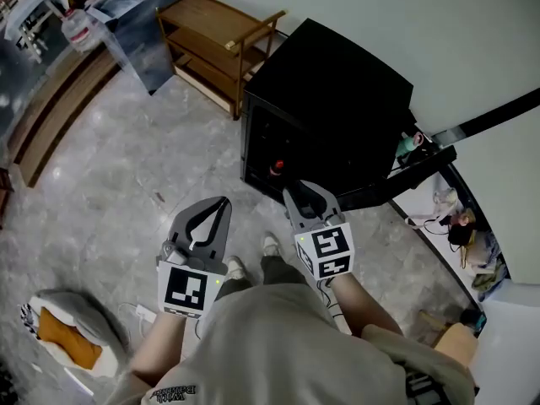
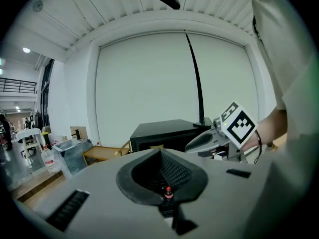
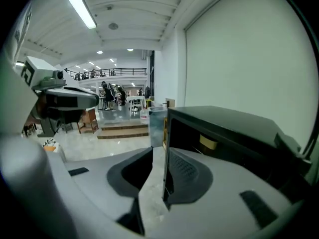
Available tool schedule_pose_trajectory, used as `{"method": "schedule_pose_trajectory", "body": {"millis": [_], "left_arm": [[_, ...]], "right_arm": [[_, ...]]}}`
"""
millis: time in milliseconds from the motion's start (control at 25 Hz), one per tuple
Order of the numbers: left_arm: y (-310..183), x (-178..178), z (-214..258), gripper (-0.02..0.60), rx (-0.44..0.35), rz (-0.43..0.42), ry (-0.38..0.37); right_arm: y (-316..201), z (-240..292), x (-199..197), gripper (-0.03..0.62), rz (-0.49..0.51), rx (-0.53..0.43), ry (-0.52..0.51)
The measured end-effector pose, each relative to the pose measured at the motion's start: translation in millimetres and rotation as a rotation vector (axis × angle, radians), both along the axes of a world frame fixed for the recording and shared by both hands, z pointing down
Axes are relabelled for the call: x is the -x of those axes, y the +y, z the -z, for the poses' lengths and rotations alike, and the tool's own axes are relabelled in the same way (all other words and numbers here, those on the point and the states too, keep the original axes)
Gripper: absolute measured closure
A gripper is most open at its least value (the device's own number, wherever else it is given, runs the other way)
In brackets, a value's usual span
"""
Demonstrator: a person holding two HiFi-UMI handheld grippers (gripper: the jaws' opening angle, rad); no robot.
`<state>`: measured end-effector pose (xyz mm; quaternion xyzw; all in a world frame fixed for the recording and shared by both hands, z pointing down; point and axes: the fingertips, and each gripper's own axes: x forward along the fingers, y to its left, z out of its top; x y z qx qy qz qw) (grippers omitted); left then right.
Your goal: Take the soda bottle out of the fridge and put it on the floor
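A black mini fridge (image 1: 337,83) stands open on the marble floor, its door (image 1: 422,154) swung out to the right. The soda bottle (image 1: 276,170), dark with a red cap, stands upright inside near the front. My right gripper (image 1: 294,190) hovers just before the fridge opening, close to the bottle, its jaws open and nothing between them. In the right gripper view the fridge's front edge (image 3: 166,153) shows through that gap. My left gripper (image 1: 223,202) hangs lower left of the fridge, jaws shut and empty. The left gripper view shows the bottle (image 2: 168,193) far off through the hole between its jaws.
A wooden shelf unit (image 1: 215,40) stands left of the fridge, with a clear plastic bin (image 1: 139,19) and a water jug (image 1: 80,28) beyond it. A grey and orange cushion (image 1: 63,336) lies at the lower left. The person's feet (image 1: 270,247) are close before the fridge.
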<state>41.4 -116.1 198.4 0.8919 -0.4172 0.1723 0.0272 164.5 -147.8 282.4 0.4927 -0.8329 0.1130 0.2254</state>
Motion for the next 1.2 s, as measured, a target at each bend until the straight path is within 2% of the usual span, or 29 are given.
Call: {"method": "schedule_pose_trajectory", "body": {"millis": [280, 480, 720, 960, 1200], "left_arm": [[-48.5, -18.5, -42.1, 0.575, 0.049, 0.043, 0.049], [-80.2, -24.8, -76.6, 0.575, 0.073, 0.075, 0.015], [-103.8, -31.2, -122.4, 0.575, 0.12, 0.088, -0.007], [-119.4, -37.3, -169.8, 0.575, 0.186, 0.072, -0.052], [-133.2, -33.3, -207.5, 0.575, 0.228, 0.074, -0.062]], "right_arm": [[-55.7, -73.3, -20.4, 0.5, 0.021, 0.076, 0.073], [-80.7, -131.8, -21.3, 0.472, 0.042, 0.156, 0.095], [-105.7, -191.0, -18.6, 0.437, 0.023, 0.236, 0.094], [-125.9, -252.1, -24.6, 0.436, -0.016, 0.295, 0.145], [-140.5, -312.8, -33.1, 0.445, -0.051, 0.341, 0.172]]}}
